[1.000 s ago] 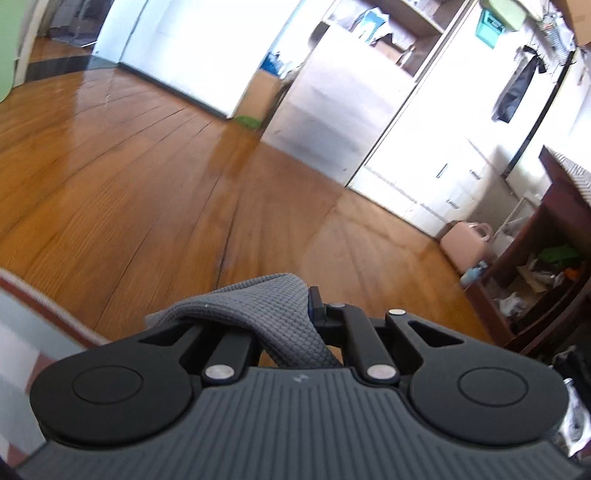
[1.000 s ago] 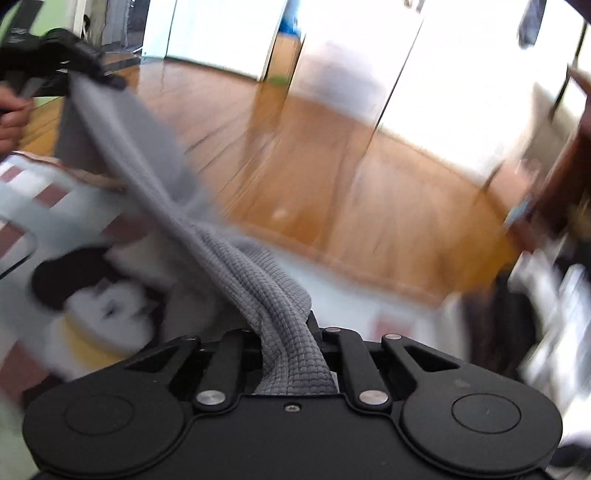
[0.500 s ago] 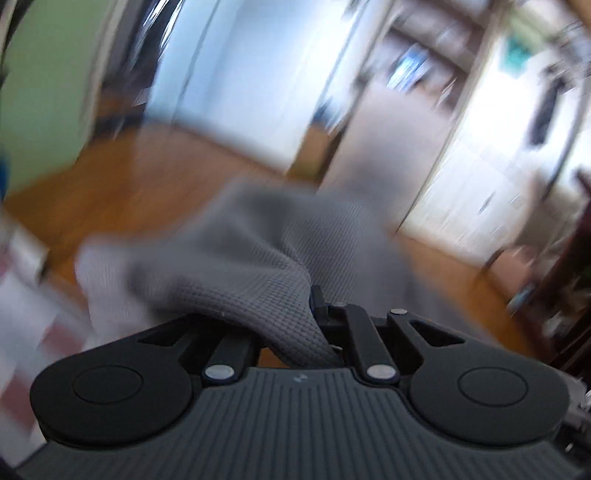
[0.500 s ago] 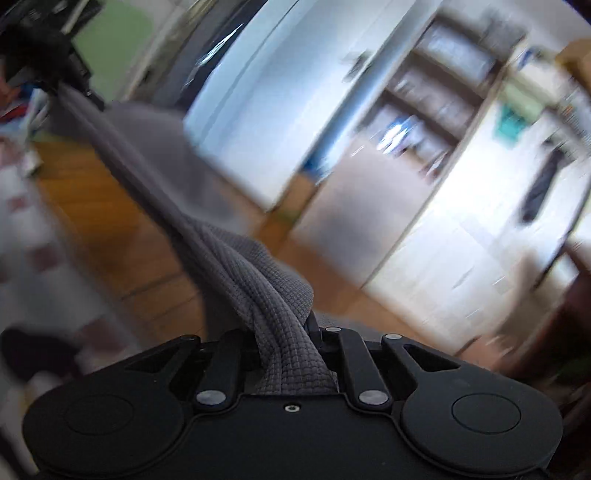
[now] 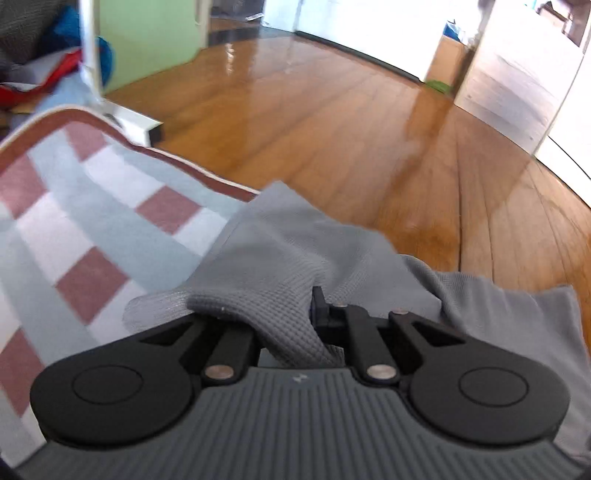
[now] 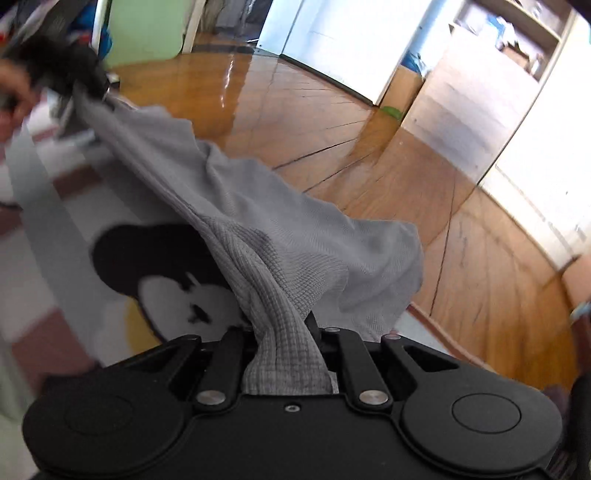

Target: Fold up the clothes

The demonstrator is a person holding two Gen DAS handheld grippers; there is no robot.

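A grey waffle-knit garment (image 6: 240,206) hangs stretched between my two grippers. My left gripper (image 5: 295,314) is shut on one bunched end of the grey garment (image 5: 280,258), low over the checked rug. My right gripper (image 6: 284,332) is shut on the other end, the cloth running between its jaws. In the right wrist view the left gripper (image 6: 70,74) shows at the upper left, held by a hand, with the garment spanning down from it. The fingertips of both grippers are hidden by cloth.
A rug (image 5: 74,206) with red, white and blue-grey squares and a brown border lies under the grippers; it carries a penguin picture (image 6: 166,280). Wooden floor (image 5: 351,122) lies beyond. A white frame leg (image 5: 125,122), a green panel (image 5: 147,33) and coloured clothes (image 5: 44,74) are at left.
Both grippers swung up with the garment, then came down again. The views now point at the rug and floor. The garment hangs spread between the grippers, lower over the rug.
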